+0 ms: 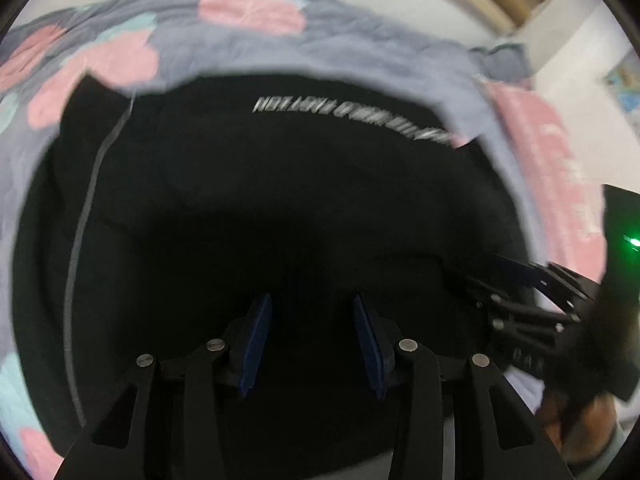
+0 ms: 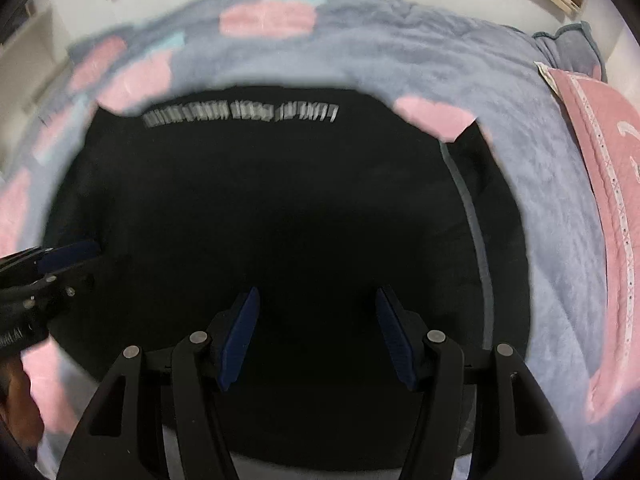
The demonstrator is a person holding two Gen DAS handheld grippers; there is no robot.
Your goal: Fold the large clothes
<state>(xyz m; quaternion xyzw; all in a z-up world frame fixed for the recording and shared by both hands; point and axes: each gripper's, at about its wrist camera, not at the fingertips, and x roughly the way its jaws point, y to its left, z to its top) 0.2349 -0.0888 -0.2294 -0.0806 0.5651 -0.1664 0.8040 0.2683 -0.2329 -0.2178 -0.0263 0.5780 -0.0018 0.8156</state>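
step, my guess: between folds, both hands off cloth, one fold looks made.

left gripper jaws apart, nothing between blue pads. right gripper jaws apart too, wider, also empty.

black garment lies flat on grey-blue blanket with pink blobs, right under both tools. white letters run across far part (too blurry to read). thin grey stripe down one side. pink cloth beside it on blanket.

next, i think: pick edge or corner, pinch both sides, lift together, lay over evenly.
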